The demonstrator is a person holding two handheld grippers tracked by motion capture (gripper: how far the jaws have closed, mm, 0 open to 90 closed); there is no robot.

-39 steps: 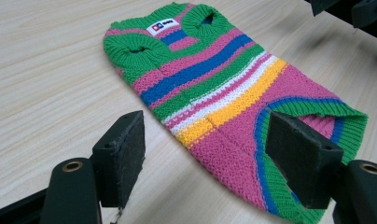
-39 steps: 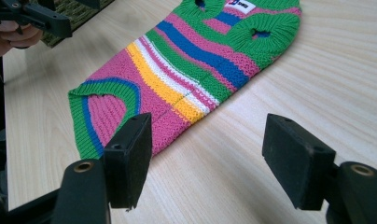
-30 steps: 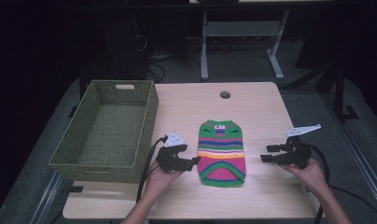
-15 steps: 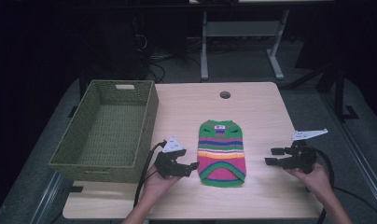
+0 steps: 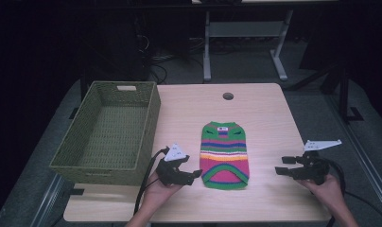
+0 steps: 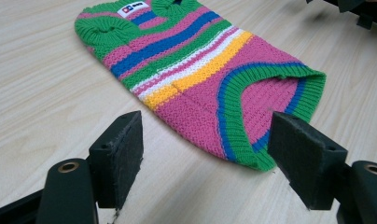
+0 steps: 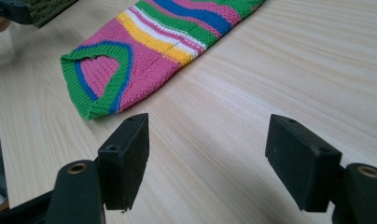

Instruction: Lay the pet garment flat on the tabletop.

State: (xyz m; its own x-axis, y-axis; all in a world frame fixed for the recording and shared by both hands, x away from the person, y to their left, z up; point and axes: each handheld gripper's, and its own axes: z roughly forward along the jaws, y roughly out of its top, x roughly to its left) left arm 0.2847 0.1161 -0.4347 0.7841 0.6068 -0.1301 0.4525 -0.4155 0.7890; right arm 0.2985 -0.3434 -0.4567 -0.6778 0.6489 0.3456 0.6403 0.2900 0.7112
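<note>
High view: fixed above the near edge of the pale wooden bench point(image 5: 189, 113), facing forward and down, far enough back to take in its whole top.

Left tool view: low, close over the bench, looking along its jaws at the striped knitted pet sweater point(image 6: 200, 74).

Right tool view: same low height, facing the sweater's hem from the opposite side.

All three views share the sweater.

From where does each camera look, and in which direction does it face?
High view: above the person's side, facing forward and down on the table; both hands and grippers show.
Left gripper view: rides the left gripper, facing the striped sweater; open jaws show.
Right gripper view: rides the right gripper, facing the sweater's hem; open jaws show.
All share the sweater.
</note>
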